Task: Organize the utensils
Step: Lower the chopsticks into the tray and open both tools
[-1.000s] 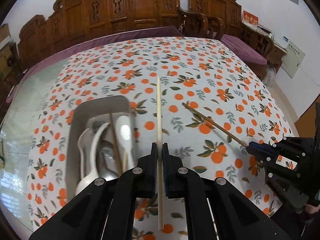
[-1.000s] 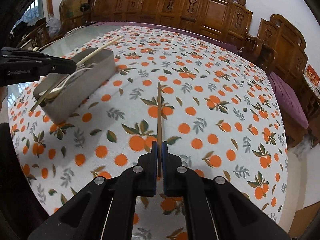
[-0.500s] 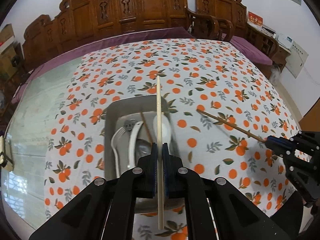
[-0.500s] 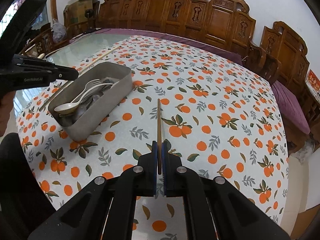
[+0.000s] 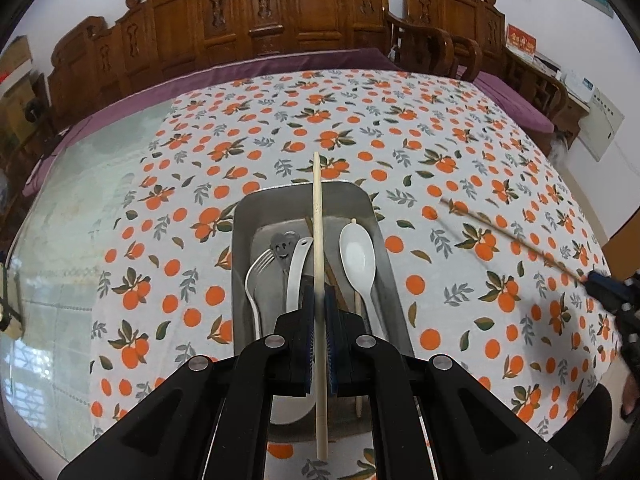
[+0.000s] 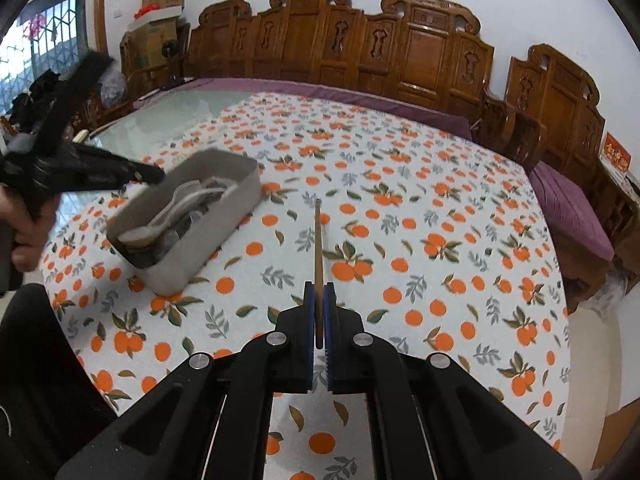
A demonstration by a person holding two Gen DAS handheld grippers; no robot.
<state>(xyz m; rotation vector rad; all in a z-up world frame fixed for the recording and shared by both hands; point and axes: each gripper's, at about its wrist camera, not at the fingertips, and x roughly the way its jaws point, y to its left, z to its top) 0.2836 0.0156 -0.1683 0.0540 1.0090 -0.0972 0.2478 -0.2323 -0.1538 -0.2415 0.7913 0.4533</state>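
In the left wrist view, the left gripper has its jaws clamped tight on a pale wooden chopstick, which runs straight ahead over a grey metal tray on the orange-patterned tablecloth. The chopstick's tip reaches just past the tray's far rim. In the tray lie a white plastic spoon, a metal fork, a second white spoon's handle, a small metal spoon with a smiley face and a dark brown chopstick. At the right edge the right gripper pinches another dark chopstick, held above the cloth and pointing towards the tray. In the right wrist view, the right gripper is closed on that dark brown chopstick, which sticks out forwards above the tablecloth, well apart from the tray on the left. The left gripper, blurred, hangs over the tray's near end, gripped by a hand. Carved wooden chairs line the table's far side.
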